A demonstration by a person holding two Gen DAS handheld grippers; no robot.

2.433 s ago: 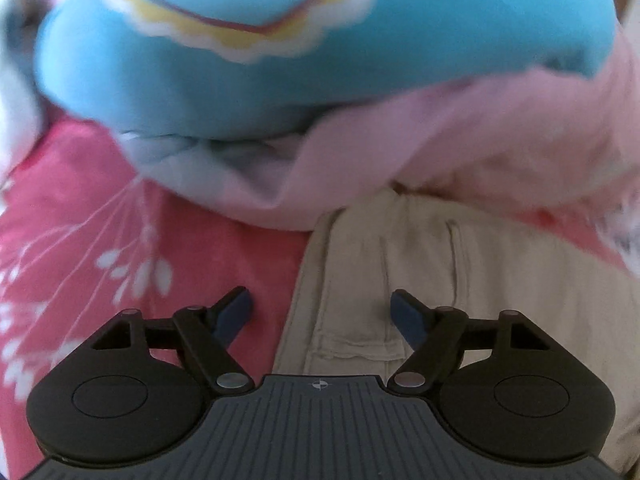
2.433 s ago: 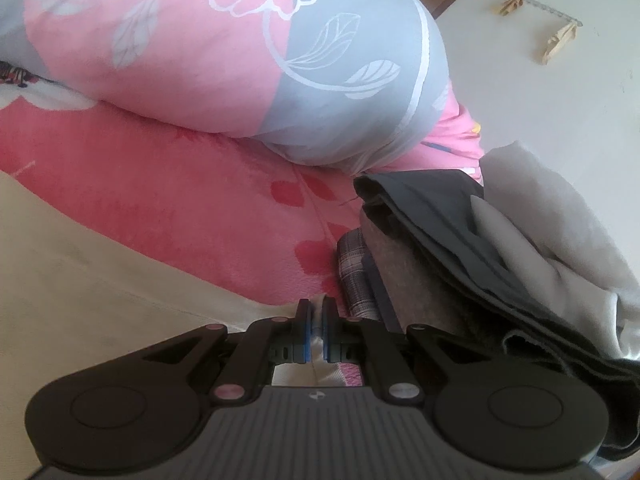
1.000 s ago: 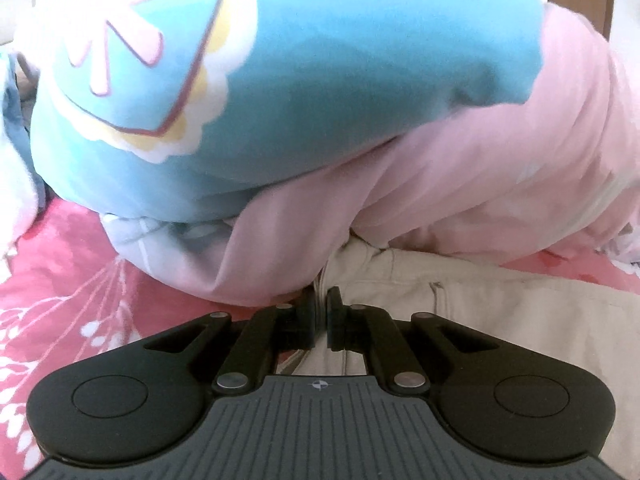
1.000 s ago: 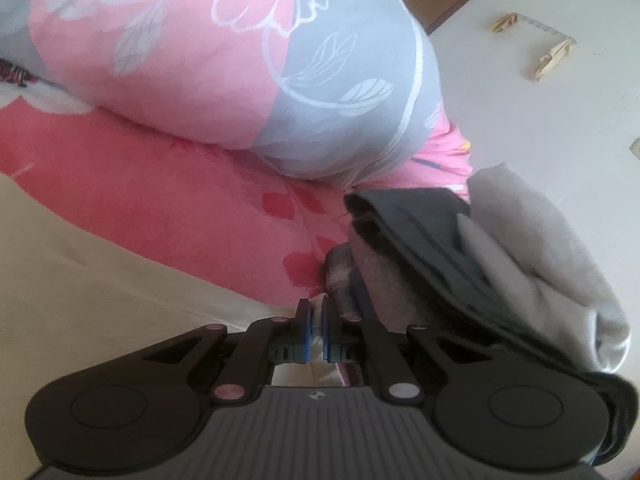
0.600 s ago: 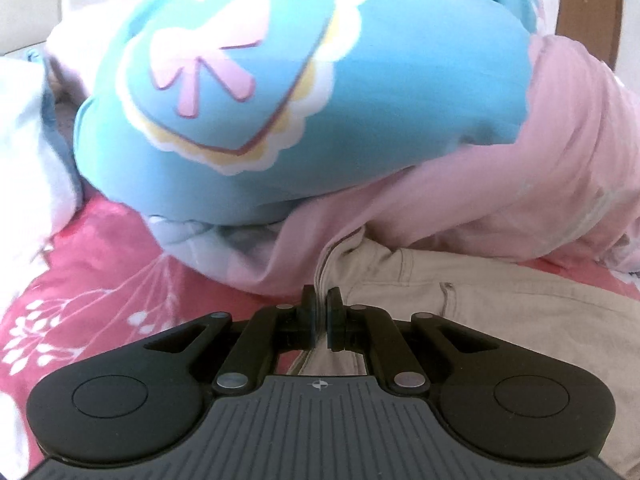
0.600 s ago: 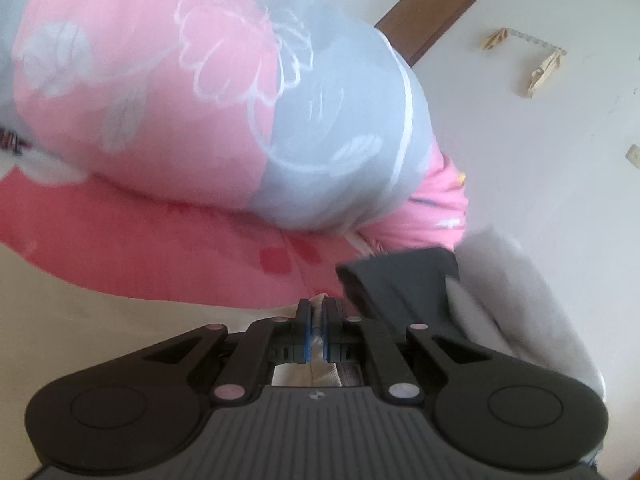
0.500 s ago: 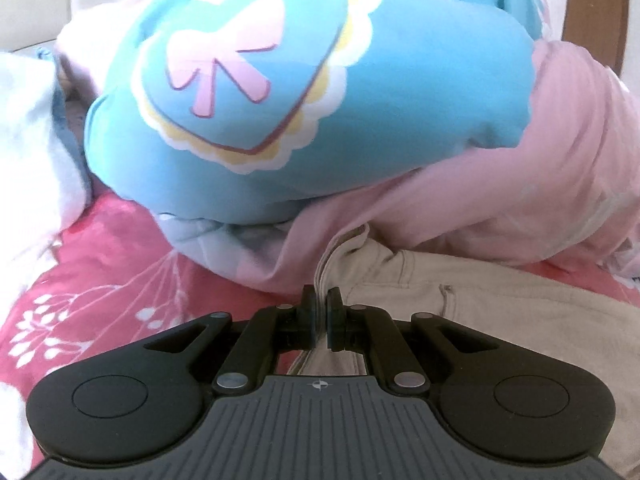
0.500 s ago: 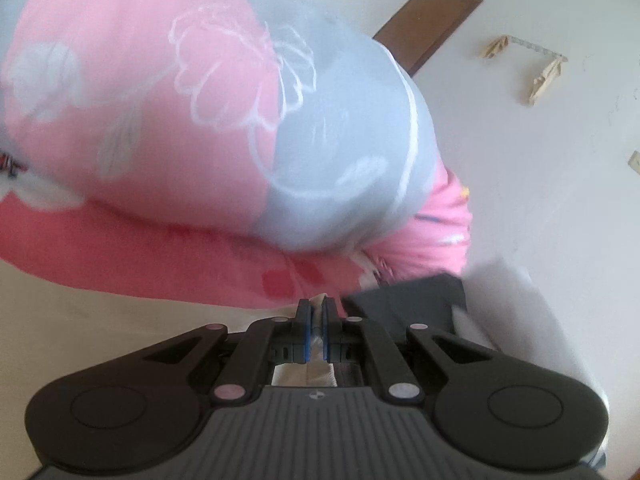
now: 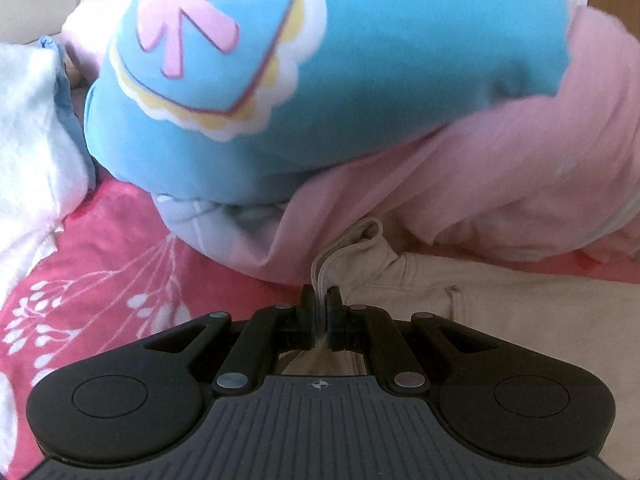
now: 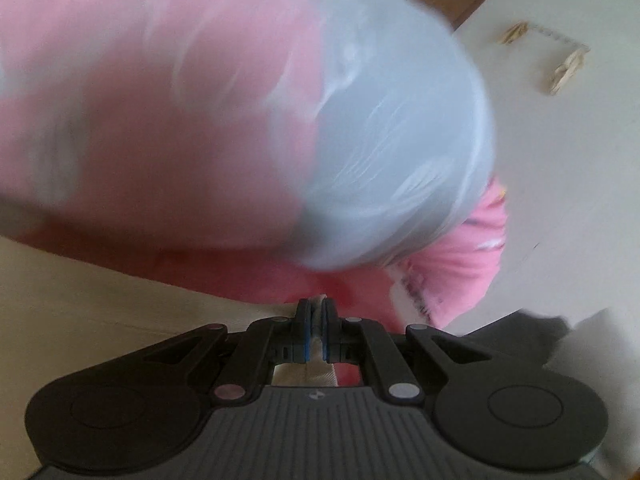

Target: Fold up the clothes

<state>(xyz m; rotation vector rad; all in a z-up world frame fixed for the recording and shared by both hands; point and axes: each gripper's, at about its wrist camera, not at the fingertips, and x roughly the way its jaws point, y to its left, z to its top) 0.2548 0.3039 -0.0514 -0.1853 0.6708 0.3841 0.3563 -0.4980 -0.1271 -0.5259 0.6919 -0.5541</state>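
My left hand-held gripper [image 9: 319,312] is pressed together on a bunched corner of the beige trousers [image 9: 500,296]; the pinched cloth stands up in layers just ahead of the fingertips; the rest of the garment spreads flat to the right of that hand-held gripper, on the pink floral bedsheet [image 9: 100,280]. My right hand-held gripper [image 10: 316,330] is likewise pressed together, pinching a strip of the same beige cloth [image 10: 80,300], which extends to its left.

Step in hand, as I judge it: both ends of one edge are gripped and the garment is being carried over for a fold. The next move calls for both grips to travel together, keeping the edge taut and level, then laying it onto the opposite edge before release.

Open room: limited ahead. A blue cartoon-print pillow [image 9: 360,80] on a pink quilt [image 9: 520,160] lies close ahead of the left hand-held gripper; a rolled pink-and-grey quilt [image 10: 280,120], blurred here, fills the view ahead of the right; dark folded clothes [image 10: 520,324] sit to its right.
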